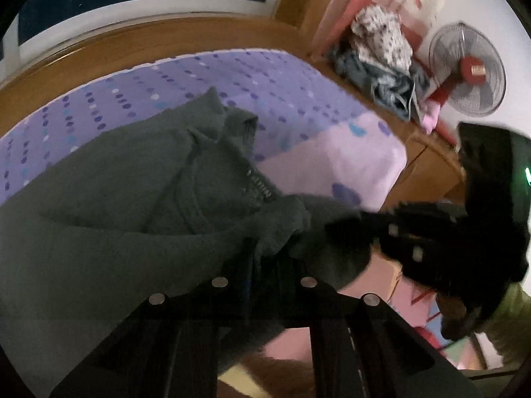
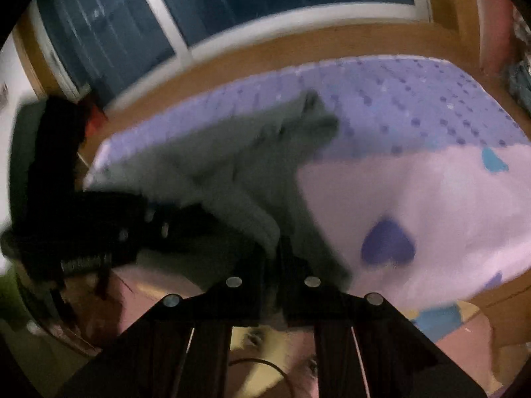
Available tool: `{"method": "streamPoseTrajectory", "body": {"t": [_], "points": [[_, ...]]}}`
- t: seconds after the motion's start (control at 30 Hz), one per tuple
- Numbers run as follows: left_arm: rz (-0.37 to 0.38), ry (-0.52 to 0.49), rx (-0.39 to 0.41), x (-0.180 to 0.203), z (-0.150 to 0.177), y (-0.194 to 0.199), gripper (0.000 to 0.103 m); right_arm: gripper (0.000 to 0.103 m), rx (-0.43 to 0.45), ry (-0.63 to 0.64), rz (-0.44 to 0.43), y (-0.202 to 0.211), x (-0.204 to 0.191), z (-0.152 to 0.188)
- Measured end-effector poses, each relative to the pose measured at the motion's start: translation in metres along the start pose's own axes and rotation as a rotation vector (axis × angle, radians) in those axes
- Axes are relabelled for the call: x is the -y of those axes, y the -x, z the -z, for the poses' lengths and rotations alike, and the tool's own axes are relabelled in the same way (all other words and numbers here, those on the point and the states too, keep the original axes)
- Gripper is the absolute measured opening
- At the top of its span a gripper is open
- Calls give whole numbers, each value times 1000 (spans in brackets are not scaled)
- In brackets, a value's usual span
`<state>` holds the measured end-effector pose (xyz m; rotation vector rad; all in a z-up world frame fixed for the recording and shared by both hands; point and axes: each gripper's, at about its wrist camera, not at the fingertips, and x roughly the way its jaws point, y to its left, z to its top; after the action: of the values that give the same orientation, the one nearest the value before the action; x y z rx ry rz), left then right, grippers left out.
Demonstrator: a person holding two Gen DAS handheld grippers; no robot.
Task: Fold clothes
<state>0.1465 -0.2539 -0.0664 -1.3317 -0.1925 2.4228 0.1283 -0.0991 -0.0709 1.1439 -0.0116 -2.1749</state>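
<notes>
Both grippers, left (image 1: pixel 265 252) and right (image 2: pixel 277 248), are clamped on the near hem of a grey-green shirt (image 1: pixel 132 199) lying at the bed's (image 1: pixel 332 152) near edge. Risk: thin cloth slips free if pulled unevenly, bunching the fold.

matt grey knit garment (image 1: pixel 116 205) on smooth cotton-like bedsheet (image 1: pixel 298 99), glossy wooden frame (image 1: pixel 132 43).

left tongs (image 1: pixel 265 248): clamped | right tongs (image 2: pixel 275 248): clamped, angled down
</notes>
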Motion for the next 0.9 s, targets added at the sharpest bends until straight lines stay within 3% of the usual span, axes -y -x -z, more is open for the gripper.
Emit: {"method": "streamPoseTrajectory", "body": {"t": [0.13, 0.23, 0.4, 0.53, 0.63, 0.73, 0.9], "points": [[-47, 15, 20, 5, 2, -7, 11, 6, -11, 19, -24, -10, 9, -19], [-56, 52, 18, 5, 7, -15, 12, 7, -61, 21, -4, -32, 17, -15], [-50, 97, 36, 8, 9, -3, 17, 12, -67, 13, -25, -39, 27, -12], [18, 136, 36, 8, 11, 4, 28, 30, -104, -78, -62, -24, 39, -21], [46, 185, -55, -1, 17, -21, 28, 41, -46, -173, -138, 4, 54, -29], [69, 206, -42, -6, 18, -22, 28, 41, 40, -161, -125, 30, 50, -35], [79, 223, -32, -7, 18, -16, 28, 41, 17, -63, -165, 4, 16, -32]]}}
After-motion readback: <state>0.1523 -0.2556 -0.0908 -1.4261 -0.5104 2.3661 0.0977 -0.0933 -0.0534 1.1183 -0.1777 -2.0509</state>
